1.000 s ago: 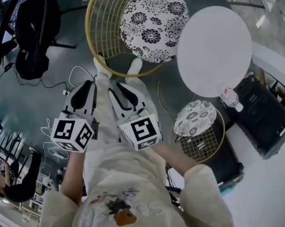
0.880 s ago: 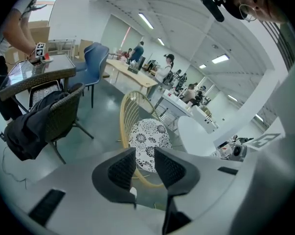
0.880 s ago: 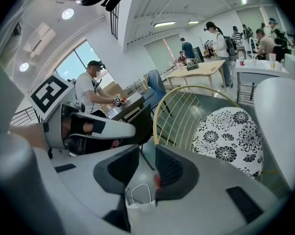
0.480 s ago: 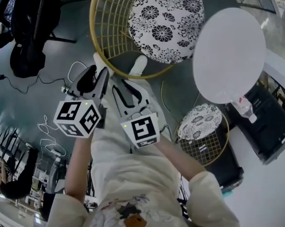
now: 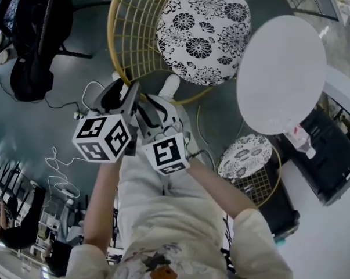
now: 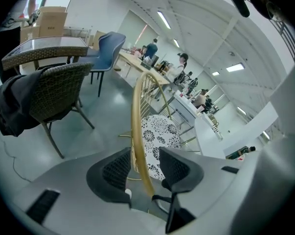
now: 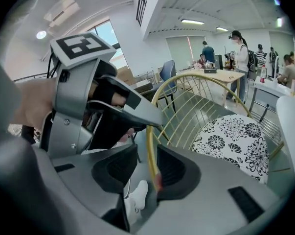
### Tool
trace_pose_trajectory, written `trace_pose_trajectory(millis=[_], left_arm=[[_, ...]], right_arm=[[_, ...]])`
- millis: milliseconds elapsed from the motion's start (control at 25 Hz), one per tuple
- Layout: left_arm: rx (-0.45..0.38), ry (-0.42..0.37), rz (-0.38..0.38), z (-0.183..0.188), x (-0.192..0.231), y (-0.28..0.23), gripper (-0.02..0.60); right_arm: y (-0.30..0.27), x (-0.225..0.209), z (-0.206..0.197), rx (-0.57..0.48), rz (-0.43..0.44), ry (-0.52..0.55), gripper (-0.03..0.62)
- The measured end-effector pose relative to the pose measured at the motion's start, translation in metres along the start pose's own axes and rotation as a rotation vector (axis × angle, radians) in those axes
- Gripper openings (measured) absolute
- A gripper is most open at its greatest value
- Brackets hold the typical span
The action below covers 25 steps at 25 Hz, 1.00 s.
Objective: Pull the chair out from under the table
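Chair (image 5: 201,34) with the flowered cushion is sitting at the top centre of the head view. Its seat is showing almost whole, just beside the round white table (image 5: 282,74) at the right. Its gold back rail (image 5: 114,45) is running between the pads of both tools. The left gripper (image 6: 143,166) and the right gripper (image 7: 147,168) have just been opening their jaws, so both are standing released, with the rail passing loosely through each gap.

Any tug now is likely going to slide off that thin, smooth rail, since nothing is clamping it. A sharp pull is also risking the rail striking the person's white shoes (image 5: 169,86), which are standing just behind it. A knock against the table could be tipping the bottle (image 5: 296,137) perched at its lower rim.

The grey floor (image 5: 64,97) is looking glossy and hard, so the legs are probably going to skid easily. A white cable (image 5: 61,161) is trailing across it at lower left, inviting a snag or a trip. A second flowered chair (image 5: 240,147) is tucked partly under the table, and a dark garment (image 5: 38,34) is hanging over another seat at upper left.
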<state>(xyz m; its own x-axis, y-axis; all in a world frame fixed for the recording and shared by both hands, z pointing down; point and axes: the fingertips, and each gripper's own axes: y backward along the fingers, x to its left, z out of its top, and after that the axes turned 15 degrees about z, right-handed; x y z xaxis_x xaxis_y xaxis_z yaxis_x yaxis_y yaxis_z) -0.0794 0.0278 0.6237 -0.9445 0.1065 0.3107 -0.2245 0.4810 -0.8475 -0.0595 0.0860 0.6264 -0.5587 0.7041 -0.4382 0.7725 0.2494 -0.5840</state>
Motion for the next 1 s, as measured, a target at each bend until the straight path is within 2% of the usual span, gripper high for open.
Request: trace_pose_trajectory(millis=[200,280,400,480,840,1000], left_arm=[[-0.007,-0.004,0.058,0.006,0.006,-0.009,0.163],[-0.02,-0.002,0.07,0.007,0.008,-0.009,0.134],[-0.022,0.003,0.062,0.006,0.008,-0.009,0.083],[-0.019,-0.008,0.064,0.006,0.008,-0.008,0.08],[0.014,0.017,0.054,0.006,0.009,-0.005,0.069],[0.021,0.06,0.028,0.006,0.011,-0.004,0.064]], right_arm=[[-0.009,-0.009,-0.004,0.0,-0.037,0.001,0.112],[-0.011,-0.011,-0.007,0.005,-0.051,0.016,0.112],[-0.015,-0.01,-0.01,0.017,-0.06,0.038,0.109],[-0.016,-0.011,-0.008,0.019,-0.081,0.057,0.06],[-0.016,-0.01,-0.007,0.037,-0.063,0.08,0.052],[-0.018,-0.01,-0.008,0.042,-0.057,0.075,0.054]])
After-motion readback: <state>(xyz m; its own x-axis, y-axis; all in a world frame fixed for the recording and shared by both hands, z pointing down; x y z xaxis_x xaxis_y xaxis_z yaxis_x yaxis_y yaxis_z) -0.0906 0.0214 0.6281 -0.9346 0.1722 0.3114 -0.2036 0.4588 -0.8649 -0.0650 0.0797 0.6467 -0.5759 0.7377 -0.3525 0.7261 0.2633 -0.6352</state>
